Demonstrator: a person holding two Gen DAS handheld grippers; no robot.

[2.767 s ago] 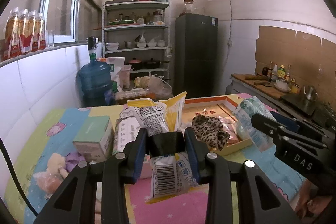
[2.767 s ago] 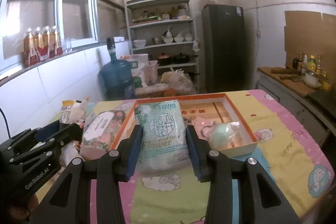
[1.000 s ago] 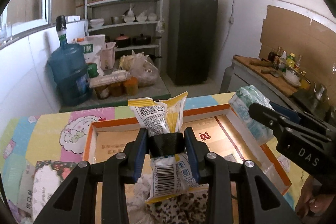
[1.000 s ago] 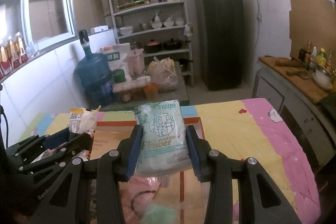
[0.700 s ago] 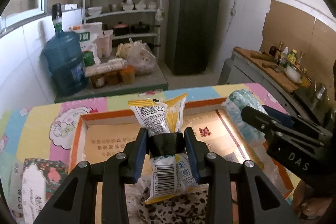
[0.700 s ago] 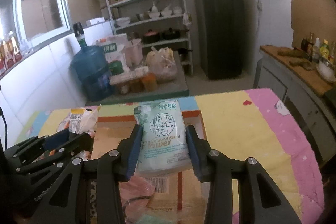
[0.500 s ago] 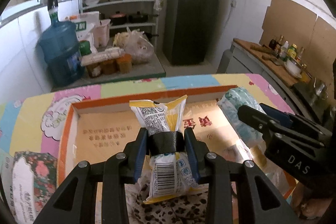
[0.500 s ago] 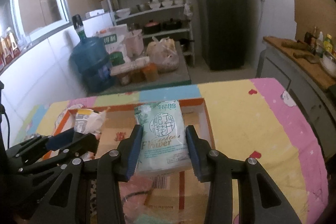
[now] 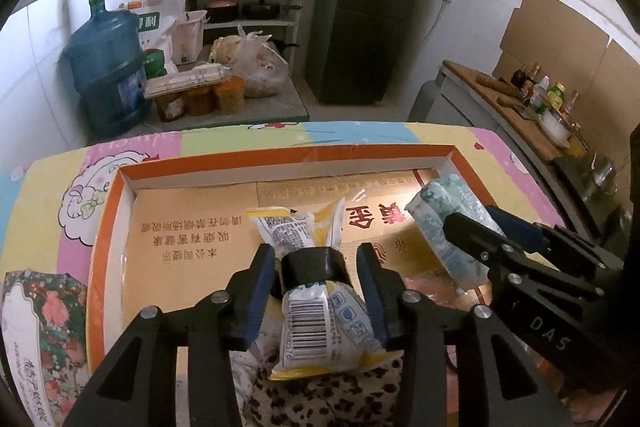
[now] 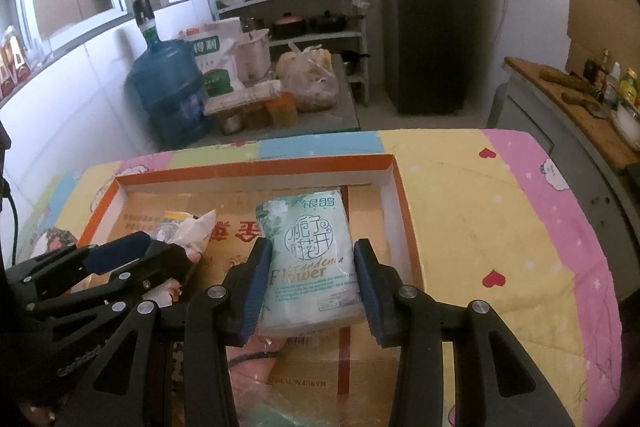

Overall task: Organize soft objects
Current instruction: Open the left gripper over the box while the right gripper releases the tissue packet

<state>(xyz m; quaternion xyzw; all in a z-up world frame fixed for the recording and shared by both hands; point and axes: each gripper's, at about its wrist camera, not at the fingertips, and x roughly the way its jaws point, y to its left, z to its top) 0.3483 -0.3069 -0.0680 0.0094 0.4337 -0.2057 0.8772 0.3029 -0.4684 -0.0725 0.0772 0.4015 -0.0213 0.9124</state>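
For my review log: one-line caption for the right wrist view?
Right gripper holds a tissue pack over the orange-rimmed box; left gripper alongside.

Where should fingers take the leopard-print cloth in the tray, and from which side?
The leopard-print cloth lies crumpled and low in the tray's near end, under the snack bag held by the left gripper. Probably best: come straight down from above and pinch a raised fold near its middle; it shows no firm edge for a side grip.
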